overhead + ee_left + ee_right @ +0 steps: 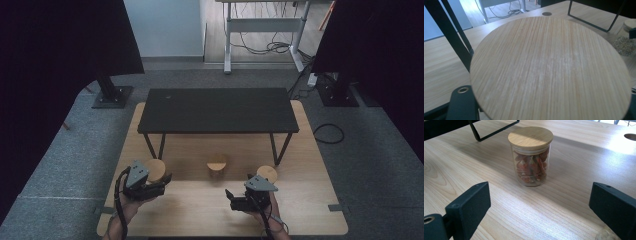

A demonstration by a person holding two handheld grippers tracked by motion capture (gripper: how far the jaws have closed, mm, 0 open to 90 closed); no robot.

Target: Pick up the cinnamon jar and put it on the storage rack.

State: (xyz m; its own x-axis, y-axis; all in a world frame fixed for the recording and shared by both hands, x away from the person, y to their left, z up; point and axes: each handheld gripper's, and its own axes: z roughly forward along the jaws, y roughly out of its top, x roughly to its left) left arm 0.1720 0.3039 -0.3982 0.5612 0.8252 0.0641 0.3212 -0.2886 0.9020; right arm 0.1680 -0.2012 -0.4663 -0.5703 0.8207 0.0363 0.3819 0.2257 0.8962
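- The left jar's wooden lid looms right in front of the left gripper's camera, sitting between the two black jaws, whose stubs flank its lower edge. I judge this jar the thing in hand. In the high view the jar stands at about 8 o'clock on the wooden table, just ahead of the left gripper.
- Whether those jaws are pressing the jar's sides I cannot tell; the lid hides the contact. They seem held level and low so the pads meet the glass under the lid.
- The right gripper is spread wide and grips nothing. It faces the middle jar, which holds reddish-orange pieces under a similar lid, stands upright at 12 o'clock from those jaws, and is well apart from them.
- A third jar stands at about 4 o'clock on the table, beside the right gripper.
- Beyond the jars, at 12 o'clock, a black shelf on thin metal legs spans the table. Its bare top looks a likely place for jars, though that is a guess.
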